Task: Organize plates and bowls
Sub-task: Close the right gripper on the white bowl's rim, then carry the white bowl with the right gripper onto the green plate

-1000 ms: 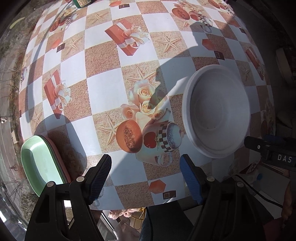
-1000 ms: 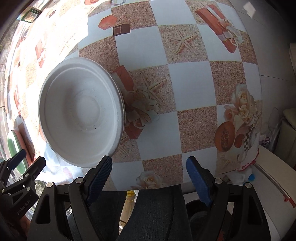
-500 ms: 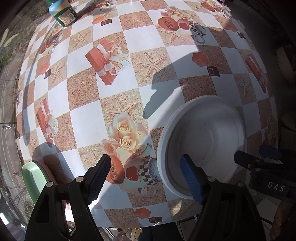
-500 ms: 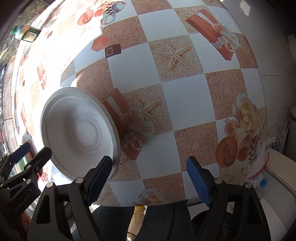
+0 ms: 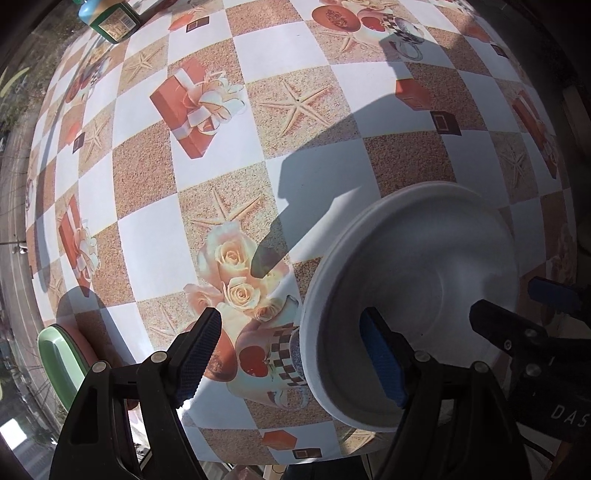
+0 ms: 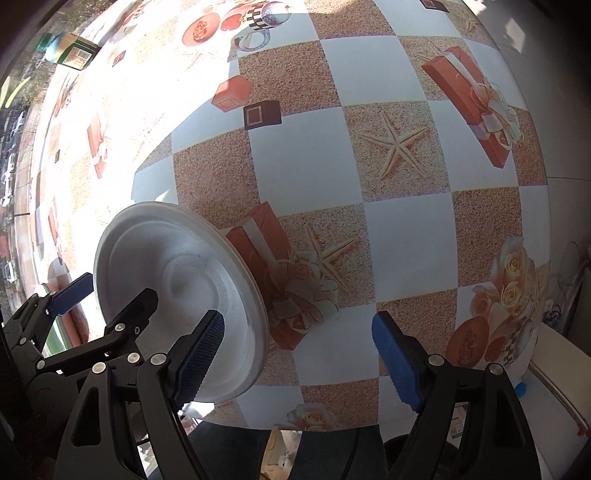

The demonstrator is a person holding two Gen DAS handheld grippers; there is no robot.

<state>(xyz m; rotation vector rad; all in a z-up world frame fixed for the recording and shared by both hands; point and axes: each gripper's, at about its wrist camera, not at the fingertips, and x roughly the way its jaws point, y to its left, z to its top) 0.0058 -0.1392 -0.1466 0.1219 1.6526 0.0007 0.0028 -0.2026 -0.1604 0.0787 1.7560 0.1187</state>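
Note:
A white bowl [image 5: 424, 295] sits near the front edge of the patterned table; it also shows in the right wrist view [image 6: 173, 280]. My left gripper [image 5: 295, 354] is open, its right finger over the bowl's near rim and its left finger outside it. My right gripper [image 6: 295, 354] is open and empty, just right of the bowl, above the table's front edge. A green plate [image 5: 61, 362] stacked on a pink one lies at the front left corner.
A green-labelled bottle [image 5: 107, 18] stands at the far left of the table [image 5: 295, 44]; it also shows in the right wrist view [image 6: 68, 50]. The table's front edge [image 6: 332, 424] runs just ahead of both grippers.
Both grippers have drawn closer to the white bowl. My left gripper's right finger now overlaps the bowl's near rim. The bowl itself has not moved.

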